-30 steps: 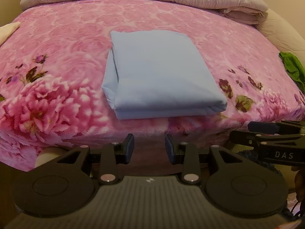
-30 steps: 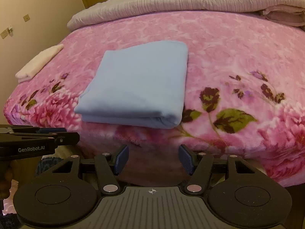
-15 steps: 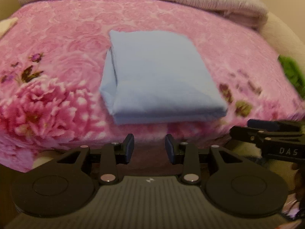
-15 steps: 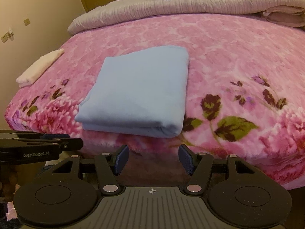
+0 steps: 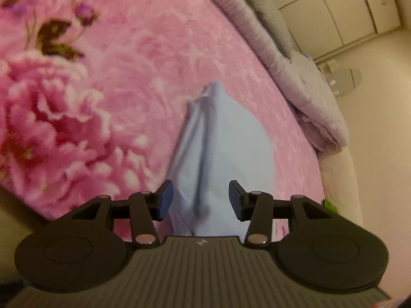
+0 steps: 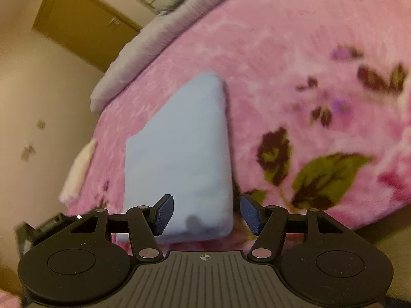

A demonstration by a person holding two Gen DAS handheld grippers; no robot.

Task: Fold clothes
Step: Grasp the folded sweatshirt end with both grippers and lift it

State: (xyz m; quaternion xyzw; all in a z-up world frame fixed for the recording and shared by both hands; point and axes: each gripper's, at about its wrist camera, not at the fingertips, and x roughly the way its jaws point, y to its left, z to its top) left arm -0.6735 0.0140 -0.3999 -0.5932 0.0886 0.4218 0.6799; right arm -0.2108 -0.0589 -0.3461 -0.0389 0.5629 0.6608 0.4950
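Behind blue cloth (image 6: 185,154): perhaps door (image 6: 77,23).

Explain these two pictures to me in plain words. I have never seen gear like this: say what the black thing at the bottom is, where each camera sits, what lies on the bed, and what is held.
No robot here: a person holds a two-finger tool in each hand, with a camera on each looking along its fingers. One picture looks past the left gripper, the other past the right gripper. Both tilt because the tools are turned. On the pink flowered blanket lies a folded light blue cloth; its edge sits between each pair of fingers. The left jaws are opening, the right stand open. Neither pair presses the cloth, so nothing is held.
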